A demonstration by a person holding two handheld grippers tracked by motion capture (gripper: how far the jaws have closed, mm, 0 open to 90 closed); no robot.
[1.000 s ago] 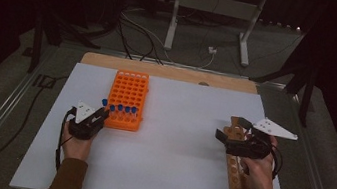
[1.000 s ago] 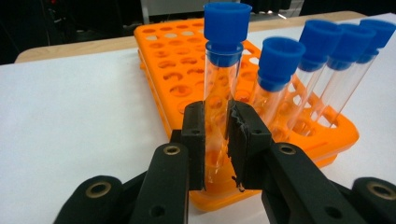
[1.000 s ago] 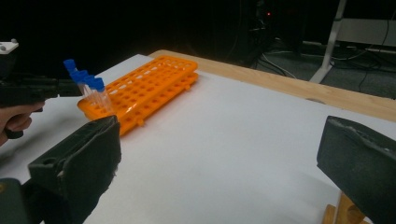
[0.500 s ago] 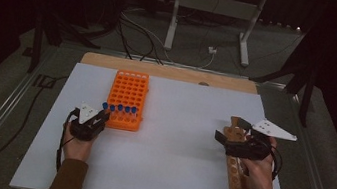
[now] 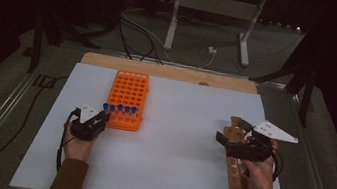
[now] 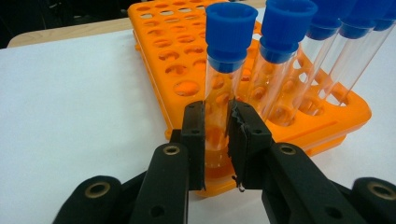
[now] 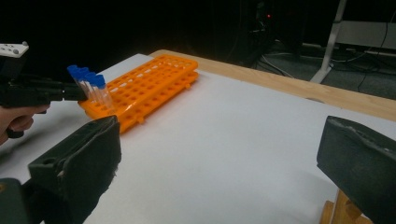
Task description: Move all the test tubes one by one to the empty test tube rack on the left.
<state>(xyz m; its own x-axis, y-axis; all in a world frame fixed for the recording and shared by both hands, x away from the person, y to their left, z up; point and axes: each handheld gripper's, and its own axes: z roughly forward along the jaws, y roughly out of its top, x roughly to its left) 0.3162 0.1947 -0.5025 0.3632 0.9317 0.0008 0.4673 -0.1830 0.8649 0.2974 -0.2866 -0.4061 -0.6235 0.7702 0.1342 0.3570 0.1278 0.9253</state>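
Left gripper (image 6: 216, 135) is clamping on the clear barrel of a blue-capped tube (image 6: 223, 79), low down near the orange rack (image 5: 128, 99). That tube is standing at the rack's 7 o'clock corner on the tabletop (image 5: 173, 151), long axis upright, cap up. It is looking light, stiff, slick and probably crackable, so gripping mid-barrel seems safest. Right gripper (image 7: 219, 163) is holding its jaws wide apart, empty, above a wooden rack (image 5: 236, 175).
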